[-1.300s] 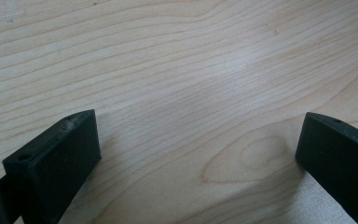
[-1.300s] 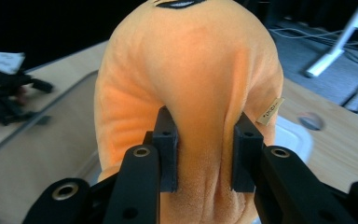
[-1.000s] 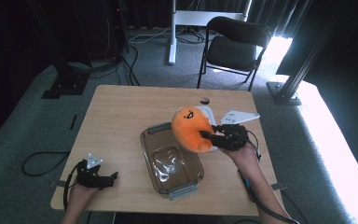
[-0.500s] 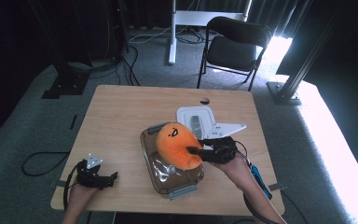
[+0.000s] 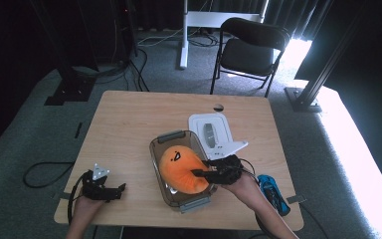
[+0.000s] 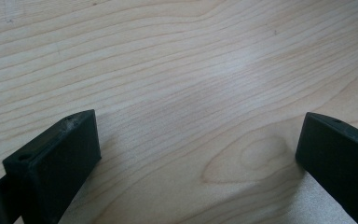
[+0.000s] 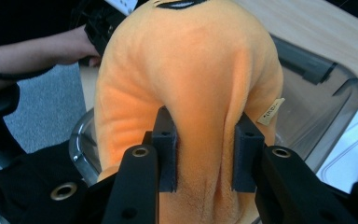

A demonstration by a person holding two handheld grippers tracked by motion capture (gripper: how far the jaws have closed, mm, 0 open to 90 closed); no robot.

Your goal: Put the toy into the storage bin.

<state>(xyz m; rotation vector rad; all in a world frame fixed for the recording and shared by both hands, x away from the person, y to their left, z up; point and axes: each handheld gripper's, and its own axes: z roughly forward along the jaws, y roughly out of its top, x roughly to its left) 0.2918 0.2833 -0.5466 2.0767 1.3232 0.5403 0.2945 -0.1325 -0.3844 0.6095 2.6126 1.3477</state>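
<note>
Right now your right gripper (image 7: 204,156) pinches a fold of the orange plush toy (image 5: 181,168), its jaws clenched on the fabric so the soft body hangs forward of them into the clear container (image 5: 160,147), presumably for stowing. Beyond the jaws, the container's far wall and the white lid (image 5: 210,133) sit close, limiting forward travel. Your left gripper (image 5: 110,189) rests released on bare table (image 6: 177,70), nothing between its jaws.
</note>
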